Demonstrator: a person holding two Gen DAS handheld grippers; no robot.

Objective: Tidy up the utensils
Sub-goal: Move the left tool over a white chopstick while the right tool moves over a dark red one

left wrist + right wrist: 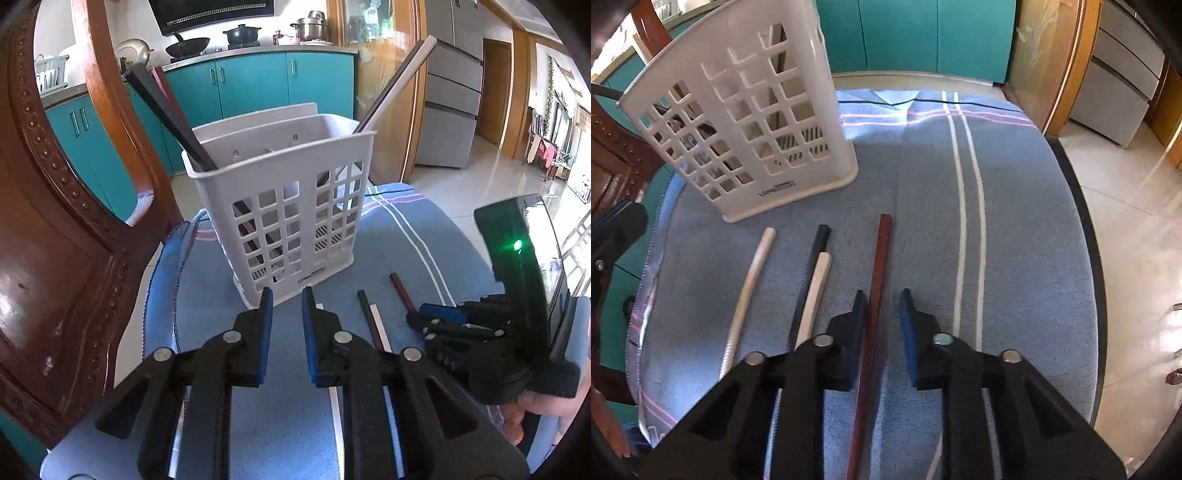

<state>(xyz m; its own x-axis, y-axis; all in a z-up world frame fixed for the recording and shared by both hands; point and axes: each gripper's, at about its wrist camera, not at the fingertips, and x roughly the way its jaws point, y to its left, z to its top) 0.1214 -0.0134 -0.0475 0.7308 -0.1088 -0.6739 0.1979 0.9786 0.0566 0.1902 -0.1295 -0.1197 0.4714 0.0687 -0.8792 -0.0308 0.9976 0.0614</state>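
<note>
My right gripper (pixel 884 308) jaws apart around red chopstick (pixel 878 273), flat on cloth (pixel 1015 221) nr basket (pixel 746 110). Left gripper (pixel 287 306) nrly together, empty. Stick's thin, stiff, slick; I'd pinch mid-shaft.

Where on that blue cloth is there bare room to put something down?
Free: the stretch right of the red-brown chopstick, across the white stripes to the table edge, and behind the white basket's right side. Crowded: in front of the basket, where loose chopsticks lie side by side.
</note>
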